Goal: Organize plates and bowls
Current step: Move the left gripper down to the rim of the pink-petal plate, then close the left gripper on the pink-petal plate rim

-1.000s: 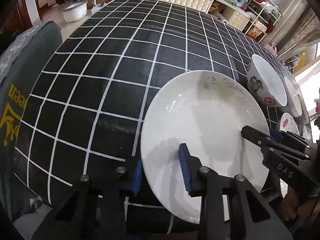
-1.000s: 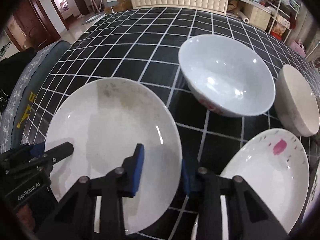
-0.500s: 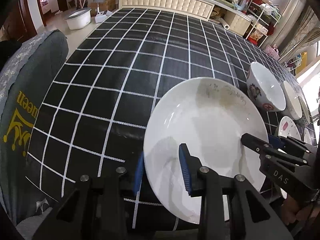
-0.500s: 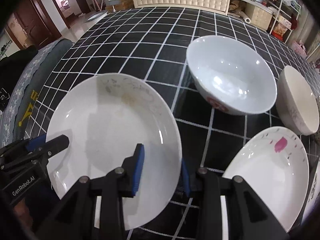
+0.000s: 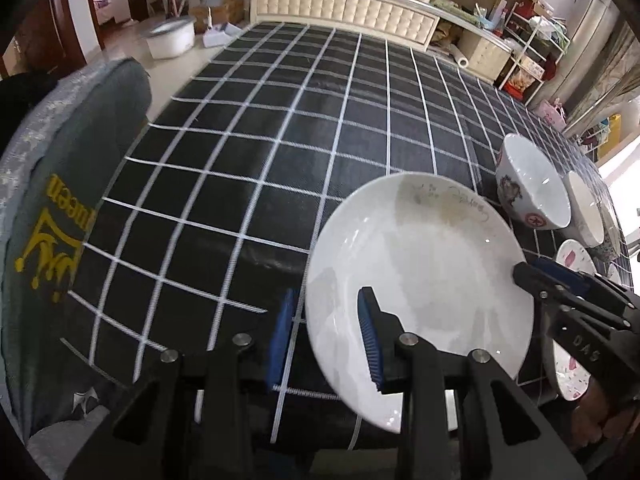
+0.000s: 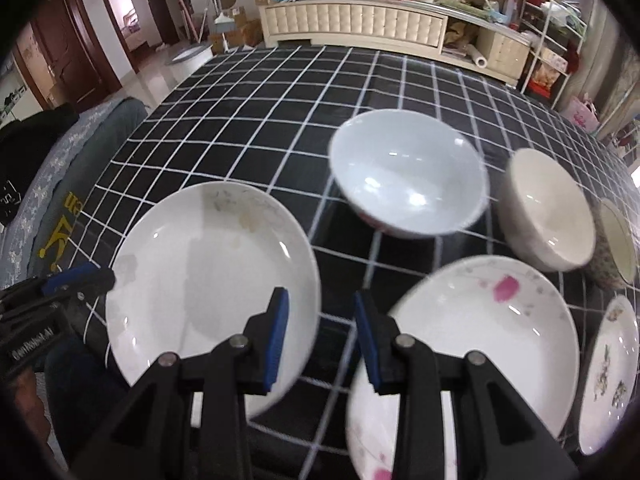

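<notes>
A plain white plate (image 5: 424,280) is lifted off the checked table, tilted. My left gripper (image 5: 326,336) straddles its left rim, jaws around the edge; it shows at the plate's left in the right wrist view (image 6: 80,280). My right gripper (image 6: 318,336) straddles the same plate's (image 6: 208,280) right rim, and shows in the left wrist view (image 5: 560,280). A pink-flowered plate (image 6: 472,344) lies on the table to the right. A large white bowl (image 6: 408,172) and a cream bowl (image 6: 548,208) stand behind.
The table has a black cloth with white grid lines (image 5: 280,140). A grey cushioned chair (image 5: 52,200) stands at its left edge. Another small bowl (image 6: 618,240) and a patterned plate (image 6: 608,372) sit at the far right. A cream cabinet (image 6: 360,20) lines the back wall.
The white plate has risen off the table, held at both rims. Both wrist views have pulled back and up, showing more of the table and room.
</notes>
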A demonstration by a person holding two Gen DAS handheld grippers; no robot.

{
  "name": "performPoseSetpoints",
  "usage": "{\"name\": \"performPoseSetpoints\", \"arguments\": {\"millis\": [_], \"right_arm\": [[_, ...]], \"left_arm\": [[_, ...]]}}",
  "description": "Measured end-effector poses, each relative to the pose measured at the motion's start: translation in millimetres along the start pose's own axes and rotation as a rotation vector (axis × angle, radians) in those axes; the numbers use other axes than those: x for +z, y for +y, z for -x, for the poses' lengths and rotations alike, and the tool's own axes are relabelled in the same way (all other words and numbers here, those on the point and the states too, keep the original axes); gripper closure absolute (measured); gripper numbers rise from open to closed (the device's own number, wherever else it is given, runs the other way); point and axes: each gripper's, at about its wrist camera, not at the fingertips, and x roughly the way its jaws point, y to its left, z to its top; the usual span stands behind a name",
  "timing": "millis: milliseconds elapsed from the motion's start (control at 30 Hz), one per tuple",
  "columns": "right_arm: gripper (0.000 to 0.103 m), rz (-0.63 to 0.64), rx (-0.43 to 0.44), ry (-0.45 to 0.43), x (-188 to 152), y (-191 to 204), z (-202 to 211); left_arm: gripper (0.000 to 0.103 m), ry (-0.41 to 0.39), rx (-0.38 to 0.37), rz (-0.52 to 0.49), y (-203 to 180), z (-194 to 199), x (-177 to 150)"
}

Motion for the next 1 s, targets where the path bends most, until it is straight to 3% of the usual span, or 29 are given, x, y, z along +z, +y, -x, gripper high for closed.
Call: {"name": "performPoseSetpoints", "arguments": {"millis": [167, 433, 700, 1000], "right_arm": [[0.064, -0.044, -0.008, -0.018, -18.5, -21.1, 24.6], [0.064, -0.113, -0.036, -0.063, -49.3, -59.5, 62.6], [0.064, -0.179, -0.07, -0.078, -71.5, -101.9, 84.0], [0.064, -0.236, -0.094, -0.071, -82.5, -143.8, 84.9]], "left_arm": [[0.072, -0.046, -0.029, -0.014, -12.8, 29.7, -4.7], [0.072, -0.068, -0.091, -0.092, -69.4, 57.1, -26.5], [0.072, -0.055, -0.139, -0.187, -133.3, 60.4, -49.4], [0.072, -0.021, -0.168, -0.255, -179.0, 43.5, -49.2]]}}
